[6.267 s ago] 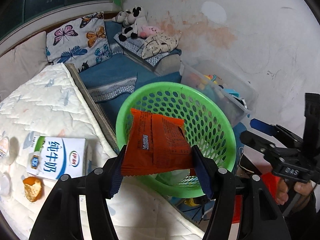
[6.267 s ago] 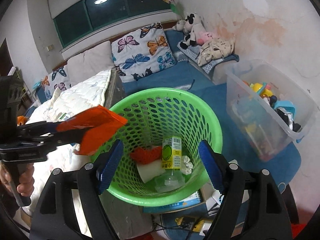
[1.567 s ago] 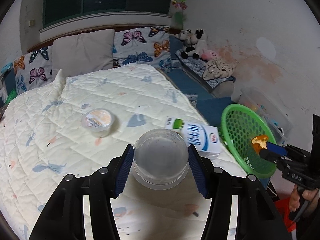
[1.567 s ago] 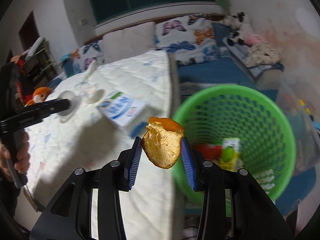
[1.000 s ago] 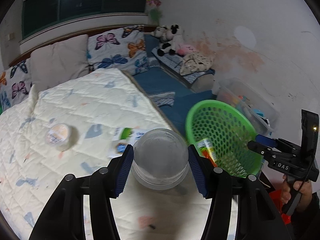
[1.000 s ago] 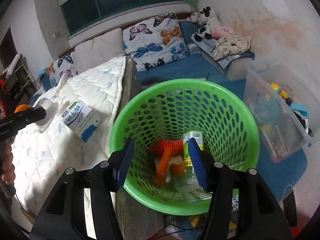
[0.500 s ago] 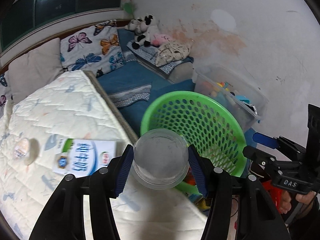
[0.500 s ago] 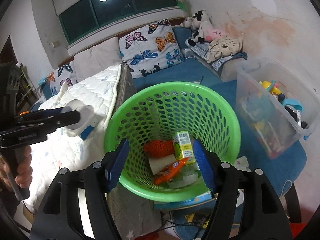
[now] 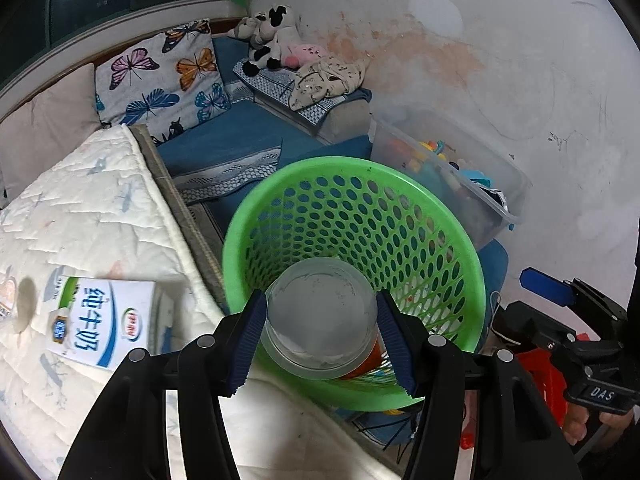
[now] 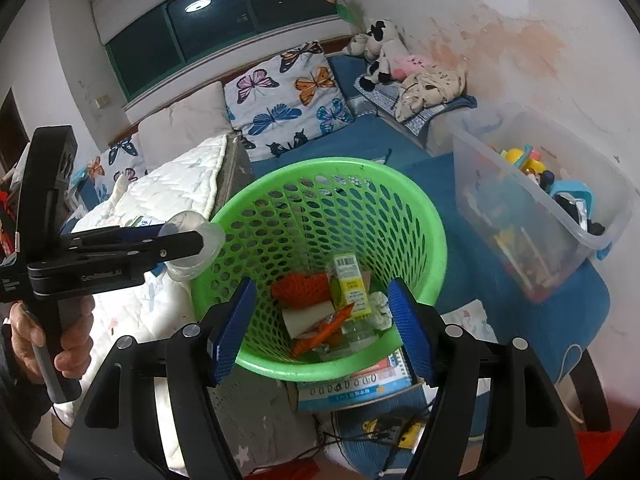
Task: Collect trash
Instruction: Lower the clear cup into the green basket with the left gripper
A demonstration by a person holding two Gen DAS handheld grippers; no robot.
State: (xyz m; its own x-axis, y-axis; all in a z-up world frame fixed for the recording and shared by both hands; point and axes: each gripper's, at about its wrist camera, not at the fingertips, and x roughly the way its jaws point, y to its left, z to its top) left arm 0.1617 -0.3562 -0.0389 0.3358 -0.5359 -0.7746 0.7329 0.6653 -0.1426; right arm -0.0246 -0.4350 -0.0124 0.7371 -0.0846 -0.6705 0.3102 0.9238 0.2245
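My left gripper [image 9: 322, 334] is shut on a clear plastic cup [image 9: 320, 312] and holds it at the near rim of the green mesh basket [image 9: 400, 184]. In the right wrist view the cup [image 10: 192, 246] sits at the basket's left rim [image 10: 332, 166]. My right gripper [image 10: 320, 328] is open and empty above the basket's near side. Inside the basket lie an orange wrapper [image 10: 324, 328], a yellow-green carton [image 10: 350, 286] and other trash. A white and blue milk carton [image 9: 104, 322] lies on the mattress [image 9: 92, 216].
A clear storage bin of toys [image 10: 540, 204] stands right of the basket. Books [image 10: 356, 386] lie under the basket. Butterfly pillows [image 10: 288, 96] and plush toys [image 10: 384, 58] sit at the back by the wall. A small lidded tub [image 9: 6, 292] is at the mattress's far left.
My left gripper has carried the clear cup from over the mattress edge to the basket's rim. My right gripper stays open over the basket.
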